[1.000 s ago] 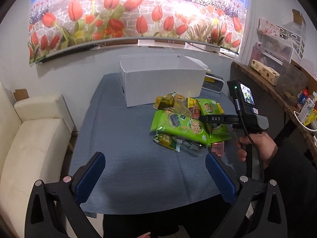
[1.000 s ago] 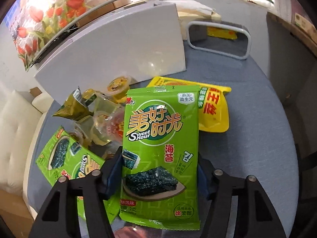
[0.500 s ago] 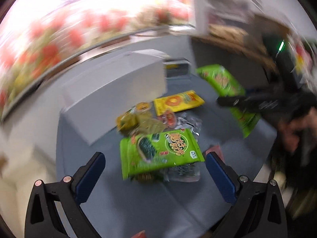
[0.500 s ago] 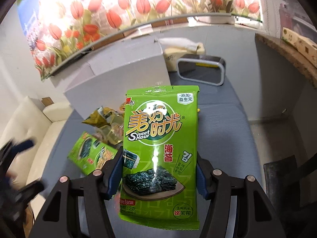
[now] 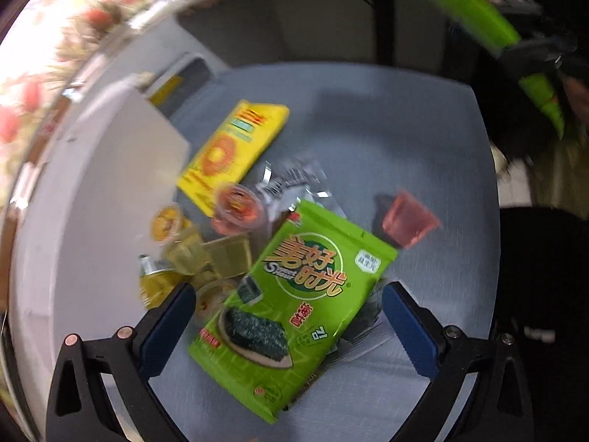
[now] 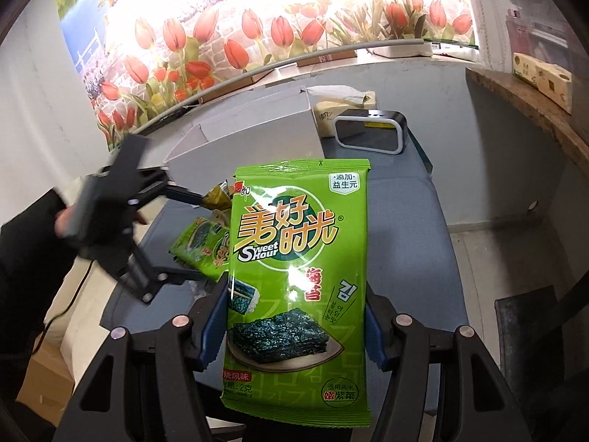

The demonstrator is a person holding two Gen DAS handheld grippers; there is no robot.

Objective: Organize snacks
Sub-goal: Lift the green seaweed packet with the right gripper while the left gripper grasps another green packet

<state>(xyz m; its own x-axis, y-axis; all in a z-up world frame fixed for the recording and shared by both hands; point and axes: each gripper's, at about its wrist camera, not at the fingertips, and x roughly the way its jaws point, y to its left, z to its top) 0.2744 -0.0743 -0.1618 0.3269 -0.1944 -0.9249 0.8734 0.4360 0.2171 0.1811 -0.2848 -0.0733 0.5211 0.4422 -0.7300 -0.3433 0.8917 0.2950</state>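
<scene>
While the right gripper (image 6: 296, 326) clamps a green seaweed pack (image 6: 298, 283) upright above the table (image 6: 405, 243), long axis vertical and print facing the camera, the white box (image 6: 254, 129) stands behind. The left gripper (image 5: 287, 316), jaws wide and empty, straddles a second pack (image 5: 294, 316) lying diagonally among jelly cups (image 5: 239, 206), a yellow pouch (image 5: 232, 151) beyond.

Your right gripper (image 6: 296, 326) has blue pads on black arms and carries a bright green seaweed packet (image 6: 298, 276) lettered in yellow and orange, with dark green sheets pictured. On the grey-blue tablecloth (image 5: 368, 118) lie a matching green packet (image 5: 294, 316), a yellow pouch (image 5: 232, 151) with an orange ring, and a pink jelly cup (image 5: 408, 221). Far behind, red tulips fill the wall mural (image 6: 257, 25).
</scene>
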